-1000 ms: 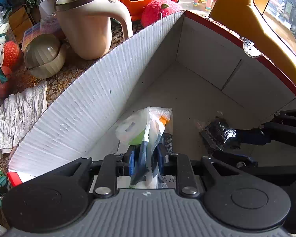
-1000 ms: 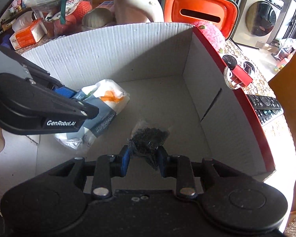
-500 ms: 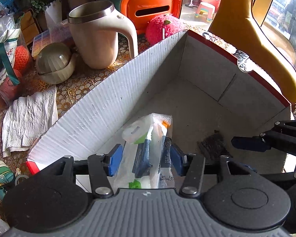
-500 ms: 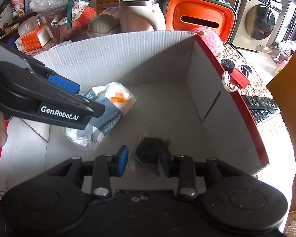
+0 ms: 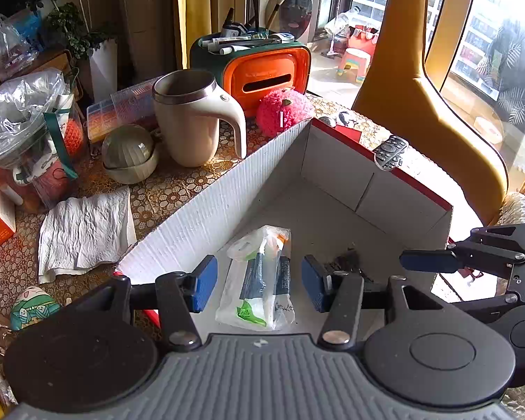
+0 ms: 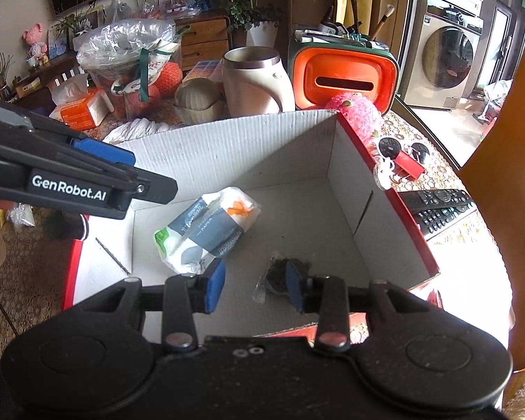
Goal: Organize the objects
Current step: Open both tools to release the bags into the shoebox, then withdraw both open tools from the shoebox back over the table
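Note:
A white cardboard box [image 5: 206, 217] with red outer sides stands on the table. On its floor lie a plastic-wrapped tissue pack [image 5: 262, 273] [image 6: 210, 231] and a small dark packet [image 5: 346, 262] [image 6: 276, 273]. My left gripper [image 5: 259, 281] hovers open above the tissue pack, its pads clear of it. My right gripper [image 6: 255, 283] is above the dark packet with its jaws opening; the right pad overlaps the packet in view but does not press on it. One right finger [image 5: 423, 260] reaches in from the right edge of the left wrist view.
Beyond the box stand a cream mug [image 5: 192, 122], an orange tissue holder [image 5: 273, 73], a pink plush ball [image 5: 283, 112] and a lidded bowl [image 5: 129, 154]. A crumpled paper towel [image 5: 84, 227] lies on the left. A remote [image 6: 437, 206] and sunglasses [image 6: 402, 148] lie on the right.
Both grippers opened and rose out of the box. The left let go of the tissue pack and the right of the dark packet; both items now lie on the box floor.

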`<action>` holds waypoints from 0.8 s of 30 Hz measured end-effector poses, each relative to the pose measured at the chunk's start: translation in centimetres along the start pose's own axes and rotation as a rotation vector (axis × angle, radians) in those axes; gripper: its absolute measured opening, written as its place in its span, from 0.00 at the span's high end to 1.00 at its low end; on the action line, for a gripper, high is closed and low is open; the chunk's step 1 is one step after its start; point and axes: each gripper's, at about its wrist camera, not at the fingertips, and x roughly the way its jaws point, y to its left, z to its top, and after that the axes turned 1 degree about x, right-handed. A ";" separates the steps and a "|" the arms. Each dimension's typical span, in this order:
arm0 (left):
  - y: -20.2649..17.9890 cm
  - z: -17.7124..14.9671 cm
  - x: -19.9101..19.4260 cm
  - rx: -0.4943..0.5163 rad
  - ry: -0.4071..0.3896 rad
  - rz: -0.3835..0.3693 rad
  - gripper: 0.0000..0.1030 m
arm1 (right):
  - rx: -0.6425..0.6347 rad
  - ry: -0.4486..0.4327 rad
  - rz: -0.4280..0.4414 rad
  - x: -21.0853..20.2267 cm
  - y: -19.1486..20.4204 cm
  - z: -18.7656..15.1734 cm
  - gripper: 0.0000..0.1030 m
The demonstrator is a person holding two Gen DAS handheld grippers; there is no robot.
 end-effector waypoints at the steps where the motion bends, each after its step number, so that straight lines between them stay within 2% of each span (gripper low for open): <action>1: 0.1 -0.2 -0.6 -0.003 -0.008 -0.002 0.49 | 0.006 -0.006 -0.002 -0.4 0.1 -0.1 0.63; 6: 0.0 -1.4 -3.7 0.007 -0.052 -0.016 0.49 | 0.030 -0.043 0.010 -2.3 0.8 -0.6 0.63; 11: 0.0 -3.1 -6.4 0.025 -0.090 -0.034 0.49 | 0.066 -0.082 0.058 -4.3 1.7 -1.4 0.62; 13: 0.1 -3.8 -7.5 0.027 -0.103 -0.040 0.47 | 0.067 -0.095 0.066 -5.0 2.2 -1.8 0.59; 15: 0.2 -4.5 -8.6 0.031 -0.116 -0.039 0.44 | 0.058 -0.117 0.064 -5.6 2.8 -2.1 0.46; 21: 1.2 -6.5 -11.5 0.022 -0.156 -0.041 0.42 | 0.050 -0.159 0.070 -7.4 4.3 -2.9 0.43; 24: 1.9 -7.5 -13.0 0.013 -0.182 -0.037 0.34 | 0.041 -0.186 0.071 -8.3 5.3 -3.1 0.36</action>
